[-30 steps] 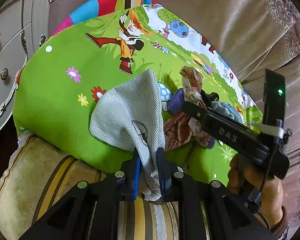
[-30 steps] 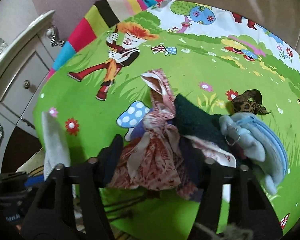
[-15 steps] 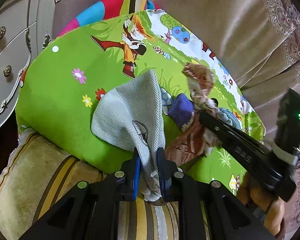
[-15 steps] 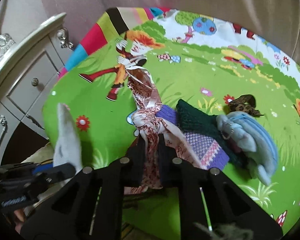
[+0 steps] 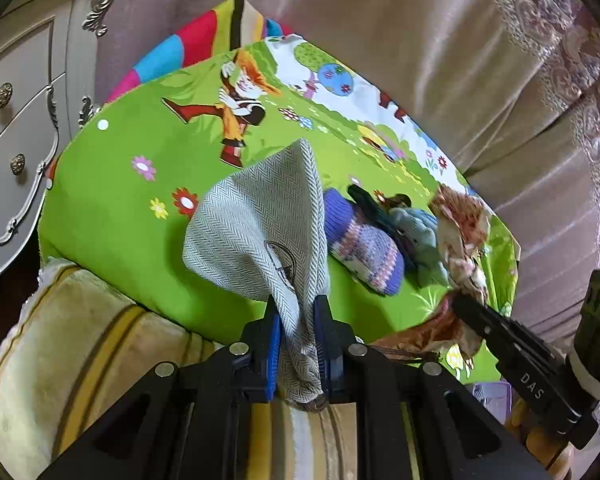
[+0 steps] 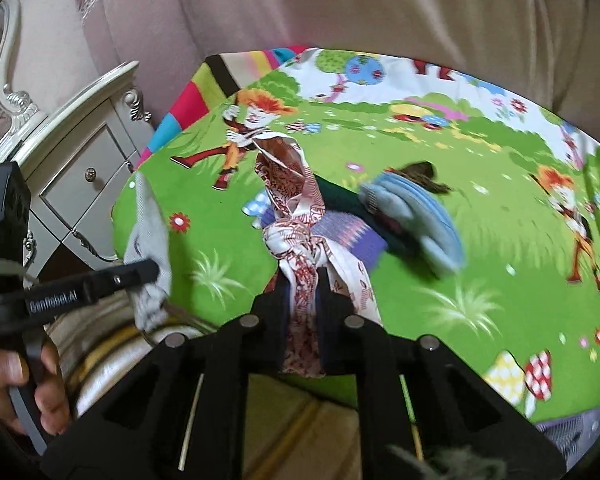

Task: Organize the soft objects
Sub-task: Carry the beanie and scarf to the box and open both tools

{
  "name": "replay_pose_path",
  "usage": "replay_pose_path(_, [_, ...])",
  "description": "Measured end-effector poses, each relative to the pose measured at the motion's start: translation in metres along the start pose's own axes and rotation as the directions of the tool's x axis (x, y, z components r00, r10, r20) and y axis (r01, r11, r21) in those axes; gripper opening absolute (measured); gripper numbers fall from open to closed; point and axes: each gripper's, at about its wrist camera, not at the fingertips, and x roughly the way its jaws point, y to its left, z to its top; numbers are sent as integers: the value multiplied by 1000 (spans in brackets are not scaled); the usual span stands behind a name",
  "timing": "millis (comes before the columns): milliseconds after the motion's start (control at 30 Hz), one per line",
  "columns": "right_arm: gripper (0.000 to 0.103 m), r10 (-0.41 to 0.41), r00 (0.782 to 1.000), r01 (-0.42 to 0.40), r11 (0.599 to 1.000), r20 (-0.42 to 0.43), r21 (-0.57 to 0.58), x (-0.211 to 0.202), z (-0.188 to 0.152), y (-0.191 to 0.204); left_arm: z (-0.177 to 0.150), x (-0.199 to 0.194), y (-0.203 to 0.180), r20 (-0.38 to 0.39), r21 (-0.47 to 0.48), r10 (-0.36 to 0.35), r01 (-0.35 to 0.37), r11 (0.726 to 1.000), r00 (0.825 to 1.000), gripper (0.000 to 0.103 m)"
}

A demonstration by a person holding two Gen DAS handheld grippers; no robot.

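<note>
Since a second ago, the red-and-white patterned scarf (image 6: 300, 216) has been clamped by the right gripper (image 6: 303, 284), whose jaws then stood wide around it, and has been drawn off the pile toward the near right edge of the green cartoon blanket (image 5: 112, 216); the purple knitted sock (image 5: 364, 248), formerly part-hidden, is now exposed. At the left, a white drawer cabinet (image 5: 16, 128) is seen beside the blanket's left edge, and a striped yellow cushion (image 5: 72, 360) lies under its near edge. A broad bare stretch of blanket is left open between the cabinet side and the grey herringbone cloth (image 5: 260, 224). That cloth is pinched by the left gripper (image 5: 298, 320), jaws narrowed onto its lower end; its long axis is run from the jaws up and away, its peaked tip pointed toward the far curtain (image 5: 420, 40). Just right of it, the sock is laid with its long axis slanted from far-left to near-right, touching a dark green knit (image 6: 340, 200) and a pale blue plush item (image 5: 420, 236) on its right. Farther right, the scarf is held bunched in the right gripper's closed jaws, its long axis directed along the fingers, its free end raised above the pile. In the right wrist view, open green blanket is seen to the right of the pile, up to the blanket's right edge.
</note>
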Motion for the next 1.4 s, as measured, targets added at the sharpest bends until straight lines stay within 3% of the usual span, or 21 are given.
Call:
replay_pose_path(467, [14, -95, 994, 87, 988, 54, 124, -76, -52, -59, -35, -9, -68, -46, 119, -87, 92, 989, 995, 17])
replay_pose_path(767, [14, -185, 980, 168, 966, 74, 196, -125, -87, -100, -64, -7, -129, -139, 201, -183, 209, 957, 973, 17])
replay_pose_path(1067, [14, -298, 953, 271, 921, 60, 281, -170, -128, -146, -102, 5, -201, -253, 307, -238, 311, 899, 938, 17])
replay_pose_path(1400, [14, -435, 900, 392, 837, 30, 382, -216, -168, -196, -142, 18, -276, -359, 419, -268, 411, 810, 894, 17])
